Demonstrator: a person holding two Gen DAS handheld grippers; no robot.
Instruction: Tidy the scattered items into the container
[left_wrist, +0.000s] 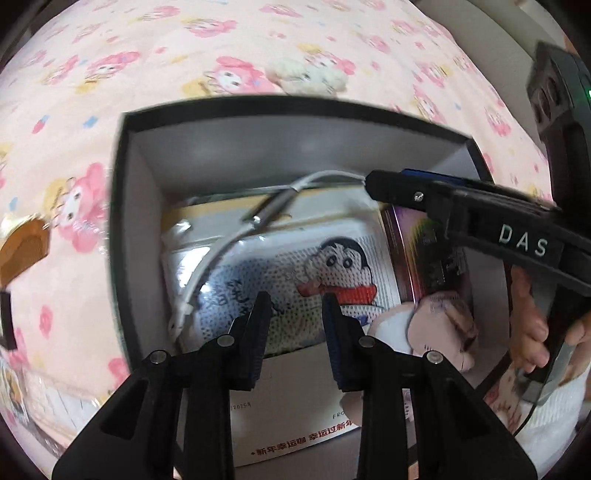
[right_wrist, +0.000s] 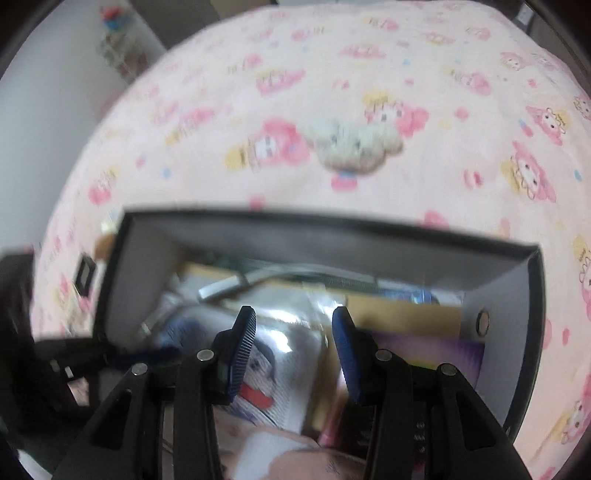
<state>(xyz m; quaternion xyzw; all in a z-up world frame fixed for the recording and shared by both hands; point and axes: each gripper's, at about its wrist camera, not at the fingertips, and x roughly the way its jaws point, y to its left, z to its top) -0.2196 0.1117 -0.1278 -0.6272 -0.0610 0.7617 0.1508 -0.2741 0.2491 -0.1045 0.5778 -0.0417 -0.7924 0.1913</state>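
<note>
Left gripper (left_wrist: 295, 314), left wrist view — jaws parted, nothing between the pads, hanging over the black box (left_wrist: 122, 221). Below it lie a clear packet with a cartoon boy (left_wrist: 332, 273), a white cable (left_wrist: 207, 273) draped across the packet, a purple booklet (left_wrist: 410, 251) by the right wall and a pink plush (left_wrist: 443, 325) at the near right. The right gripper (left_wrist: 373, 181) reaches in from the right, a blue pad just showing at its tip; from this side I cannot tell how its jaws stand. Outside on the pink bedsheet (left_wrist: 258, 44): a cream plush (left_wrist: 306, 77) beyond the far wall, a brown comb-like thing (left_wrist: 26, 251) at left.

Right wrist view, blurred — right gripper (right_wrist: 291, 350) jaws apart and empty over the packet (right_wrist: 280, 369). The cream plush (right_wrist: 351, 147) sits well beyond the box's far rim (right_wrist: 332, 221), apart from it.

Next, probably: fetch a stray. Lift clear of the walls first, come down over the plush's middle, close gently — it is soft — and release low inside the box.
</note>
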